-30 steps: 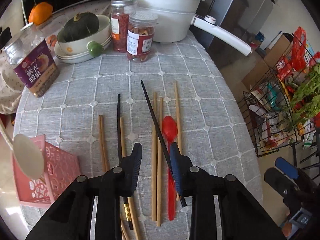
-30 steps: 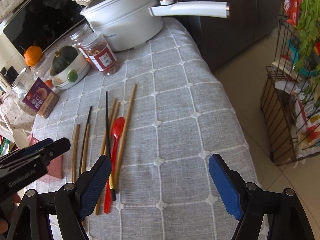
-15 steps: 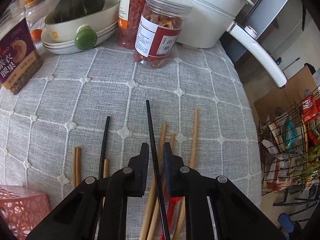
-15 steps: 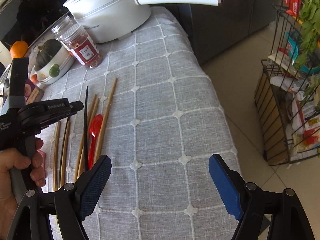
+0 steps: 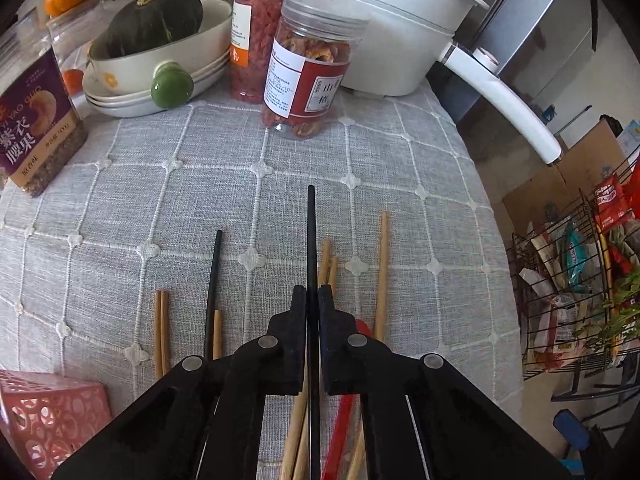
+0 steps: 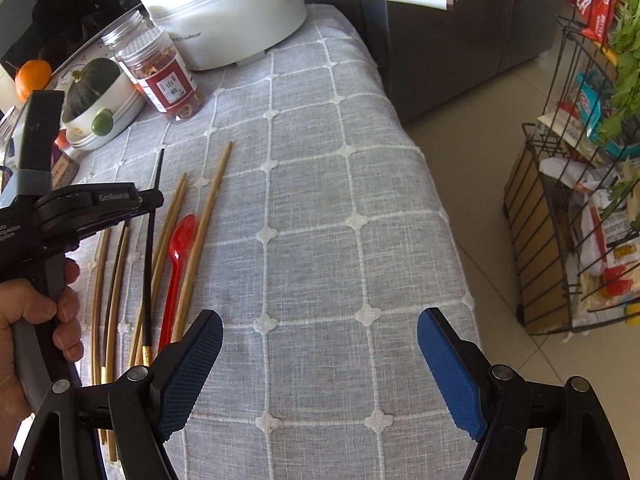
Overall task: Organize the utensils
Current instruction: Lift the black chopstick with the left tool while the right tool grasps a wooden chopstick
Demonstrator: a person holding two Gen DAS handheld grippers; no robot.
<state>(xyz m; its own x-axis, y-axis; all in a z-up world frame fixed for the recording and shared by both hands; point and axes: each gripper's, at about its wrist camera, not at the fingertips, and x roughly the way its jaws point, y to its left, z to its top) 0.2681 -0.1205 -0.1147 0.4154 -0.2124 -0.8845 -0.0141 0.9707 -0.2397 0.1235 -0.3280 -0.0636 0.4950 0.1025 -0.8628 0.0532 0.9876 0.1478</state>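
A white pot [image 5: 384,36] with a long handle stands at the far edge of the table [image 5: 400,184], its handle jutting out past the right edge. Just beside it stand two clear jars [image 5: 312,72] (red labels, dried contents). Toward the far left corner a dark green squash [image 5: 154,20] sits in a cream bowl [image 5: 160,64]. A purple-labelled jar [image 5: 36,120] stands near the left edge. A wire rack [image 6: 568,200] of packets stands on the floor, off the right edge.

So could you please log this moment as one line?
left gripper: shut on black chopstick | right gripper: open, empty | red spoon: on table
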